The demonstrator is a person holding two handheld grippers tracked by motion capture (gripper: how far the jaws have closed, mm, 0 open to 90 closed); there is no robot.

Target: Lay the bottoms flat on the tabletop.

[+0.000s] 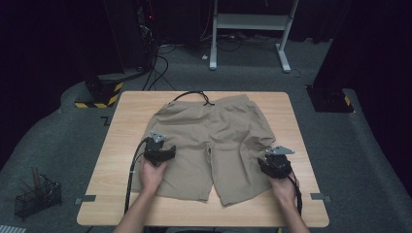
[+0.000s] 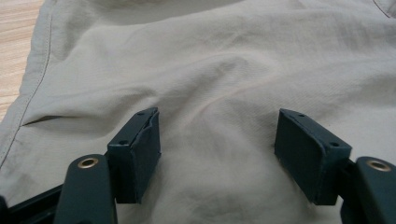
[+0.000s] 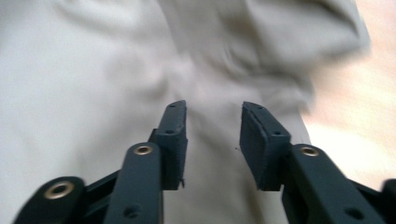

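The flat beige fabric shorts lie waistband-far on the worktop; each leg lies directly beneath one released gripper: left gripper, right gripper.

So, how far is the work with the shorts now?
The shorts lie spread flat on the table, still unfolded. In hand: the left gripper and right gripper hover with open jaws over the two legs, gripping nothing. Grasping the cloth and any folding are left.
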